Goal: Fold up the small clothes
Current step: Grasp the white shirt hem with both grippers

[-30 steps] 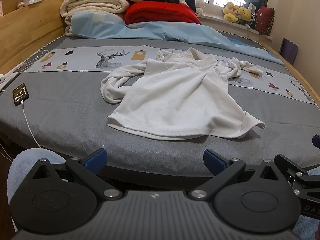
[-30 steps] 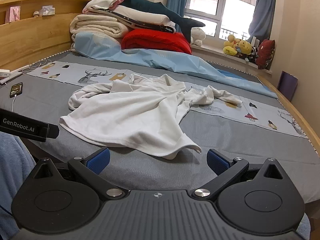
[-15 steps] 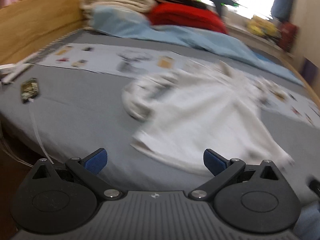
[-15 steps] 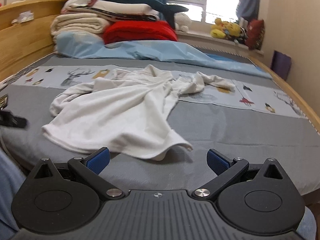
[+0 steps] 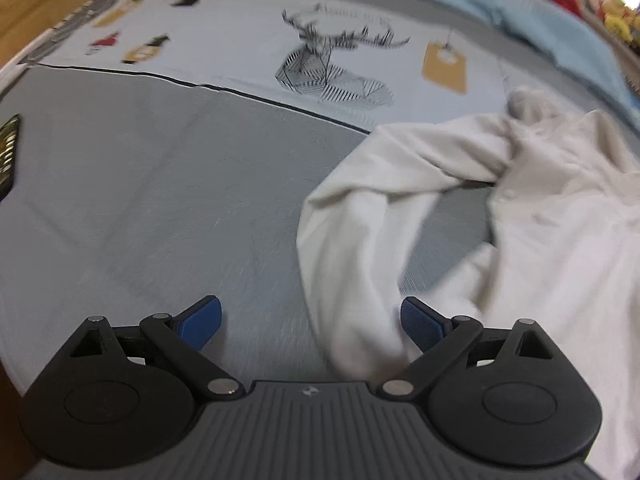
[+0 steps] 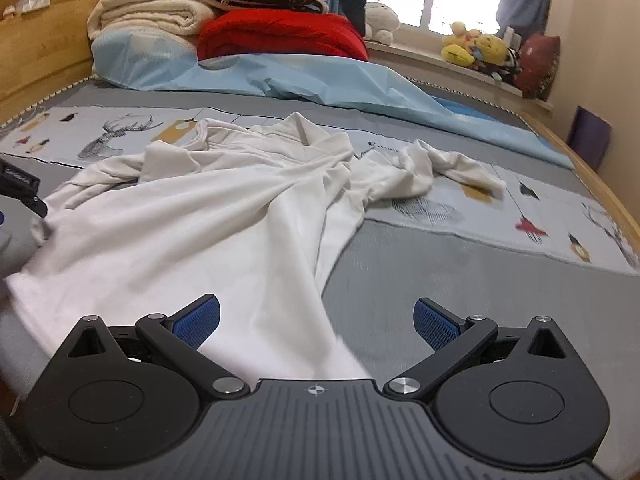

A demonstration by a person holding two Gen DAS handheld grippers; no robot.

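A crumpled white shirt [image 6: 208, 220] lies spread on a bed [image 6: 460, 280] covered in grey fabric with a pale printed band running across it. All places below are given relative to the shirt.

The left gripper [image 5: 310, 318] hangs low over the bed at the shirt's left sleeve [image 5: 352, 248]. Its jaws stand wide apart; the looped sleeve runs down between the two blue pads, nearer the right-hand pad, and nothing is clamped. The left wrist view is blurred, so it is not clear whether the pads touch the cloth. Beyond the sleeve, on the pale band, a deer print [image 5: 332, 68] and an orange tag print [image 5: 446, 66] show. Far to the left of the shirt, at the picture's edge, sits a dark phone [image 5: 8, 156].

The right gripper [image 6: 316, 318] hovers at the shirt's near hem [image 6: 280, 340], where the cloth narrows toward the camera. Its jaws are also spread wide and grip nothing; the hem lies between the pads, closer to the left one, with bare grey bed beside the right one. The shirt's other sleeve [image 6: 440, 170] trails off to the right across the pale band. Behind the shirt lies a light blue sheet [image 6: 280, 76], and farther back a red quilt [image 6: 280, 36] and cream folded blankets [image 6: 152, 16] are stacked against the wooden headboard [image 6: 44, 48]. Plush toys [image 6: 476, 46] sit on the windowsill at the far right.
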